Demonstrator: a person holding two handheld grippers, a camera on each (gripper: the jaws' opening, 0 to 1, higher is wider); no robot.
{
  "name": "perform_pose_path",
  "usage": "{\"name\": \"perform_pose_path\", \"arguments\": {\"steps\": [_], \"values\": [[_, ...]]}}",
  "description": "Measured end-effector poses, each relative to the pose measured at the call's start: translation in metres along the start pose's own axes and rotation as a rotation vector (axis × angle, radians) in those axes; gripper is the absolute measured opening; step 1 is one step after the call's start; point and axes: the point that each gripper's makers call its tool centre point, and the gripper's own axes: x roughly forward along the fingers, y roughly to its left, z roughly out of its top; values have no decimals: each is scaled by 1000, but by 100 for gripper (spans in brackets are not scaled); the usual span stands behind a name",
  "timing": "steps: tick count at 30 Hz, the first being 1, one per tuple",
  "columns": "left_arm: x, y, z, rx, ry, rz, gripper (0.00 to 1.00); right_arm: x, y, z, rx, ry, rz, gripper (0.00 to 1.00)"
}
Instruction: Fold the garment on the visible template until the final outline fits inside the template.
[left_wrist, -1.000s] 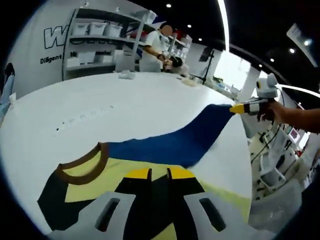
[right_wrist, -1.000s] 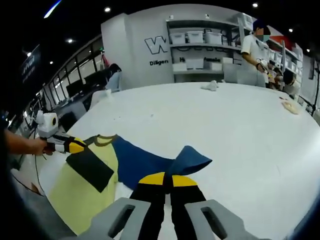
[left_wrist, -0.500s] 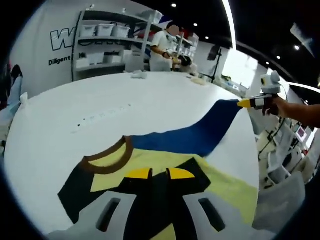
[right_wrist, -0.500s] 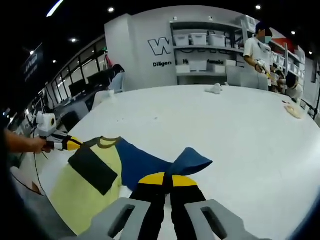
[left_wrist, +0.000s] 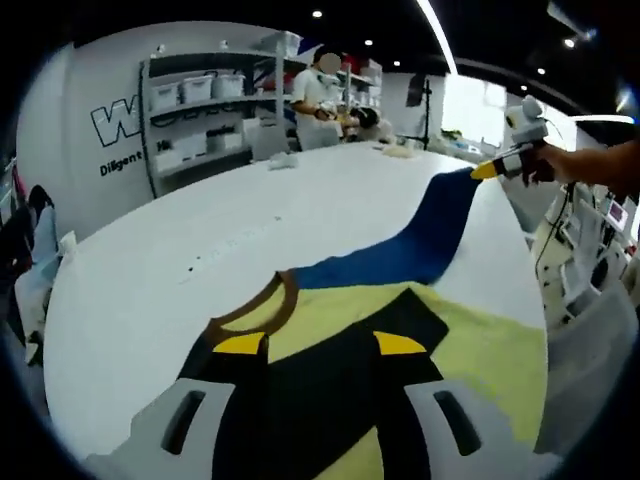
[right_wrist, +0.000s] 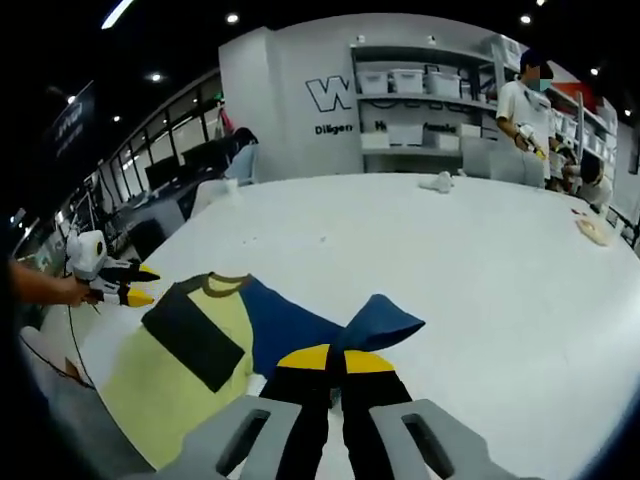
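Observation:
A T-shirt with a yellow body (left_wrist: 480, 350), brown collar (left_wrist: 255, 312), black sleeve (left_wrist: 330, 370) and blue sleeve (left_wrist: 420, 240) lies on the white table (left_wrist: 150, 270). My left gripper (left_wrist: 320, 344) is open, its yellow tips spread over the black sleeve. From the right gripper view the left gripper (right_wrist: 135, 284) stands just off the black sleeve (right_wrist: 195, 335), tips apart. My right gripper (right_wrist: 333, 358) is shut on the end of the blue sleeve (right_wrist: 290, 325), holding it stretched out and raised; the right gripper (left_wrist: 485, 170) is held by a hand. Faint dotted marks (left_wrist: 230, 245) cross the table beyond the collar.
A small white cloth (right_wrist: 437, 181) and a beige item (right_wrist: 598, 228) lie at the table's far side. Shelves with white bins (right_wrist: 405, 80) and a standing person (right_wrist: 525, 120) are behind. The table edge (left_wrist: 545, 330) runs close beside the shirt's yellow body.
The left gripper's jaws have opened and let go of the black sleeve, which now lies flat. The right gripper still holds the blue sleeve out.

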Motion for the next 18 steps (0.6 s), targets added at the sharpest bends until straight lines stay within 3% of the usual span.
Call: {"name": "perform_pose_path", "arguments": {"steps": [7, 12, 18], "values": [[-13, 11, -10, 2, 9, 38, 51, 2, 4, 5, -14, -4, 9, 0], [-23, 22, -13, 21, 3, 85, 67, 3, 11, 10, -42, -6, 31, 0], [-39, 27, -23, -1, 1, 115, 71, 6, 18, 15, -44, -14, 49, 0]]}}
